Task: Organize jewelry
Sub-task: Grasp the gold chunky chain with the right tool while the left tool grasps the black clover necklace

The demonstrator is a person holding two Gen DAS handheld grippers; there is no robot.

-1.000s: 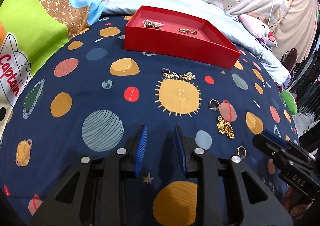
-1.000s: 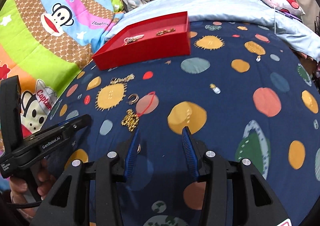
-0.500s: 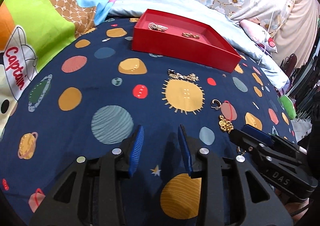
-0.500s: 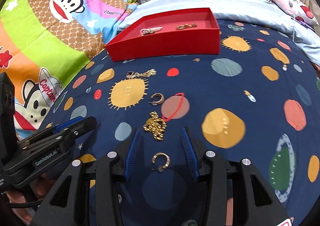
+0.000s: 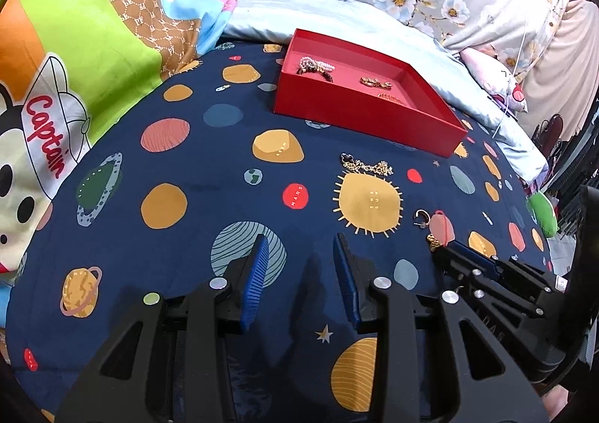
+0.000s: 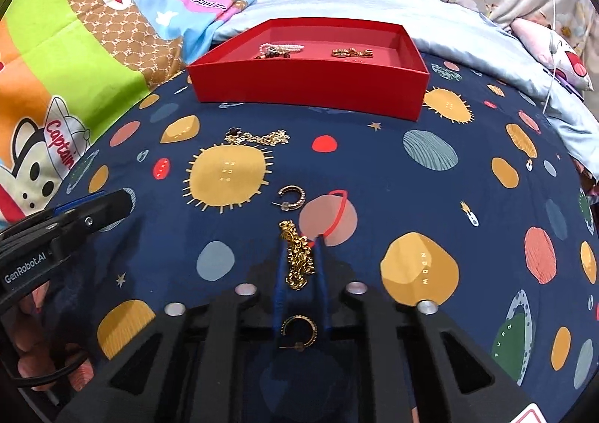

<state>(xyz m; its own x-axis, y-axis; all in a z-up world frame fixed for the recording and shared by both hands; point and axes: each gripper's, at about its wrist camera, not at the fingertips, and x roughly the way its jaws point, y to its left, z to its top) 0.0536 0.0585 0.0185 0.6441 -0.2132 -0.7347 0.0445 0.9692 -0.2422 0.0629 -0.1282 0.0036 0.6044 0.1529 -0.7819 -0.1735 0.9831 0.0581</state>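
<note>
On the bed (image 6: 430, 198), my right hand-held gripper (image 6: 299, 254) has just clamped a bunched gold chain (image 6: 297, 258); the left one (image 5: 299, 273) stands apart, empty.

The tray (image 6: 307, 85) is taken as the landmark; it is placed at the far side of the bedspread (image 6: 430, 198). In it, a bead bracelet (image 6: 279, 49) is laid to the left and a chain piece (image 6: 352, 53) to the right. Just before the tray a necklace (image 6: 258, 137) is spread. Nearer still a hoop earring (image 6: 292, 198) is laid, then a chain (image 6: 297, 258), then a second hoop earring (image 6: 298, 331).
</note>
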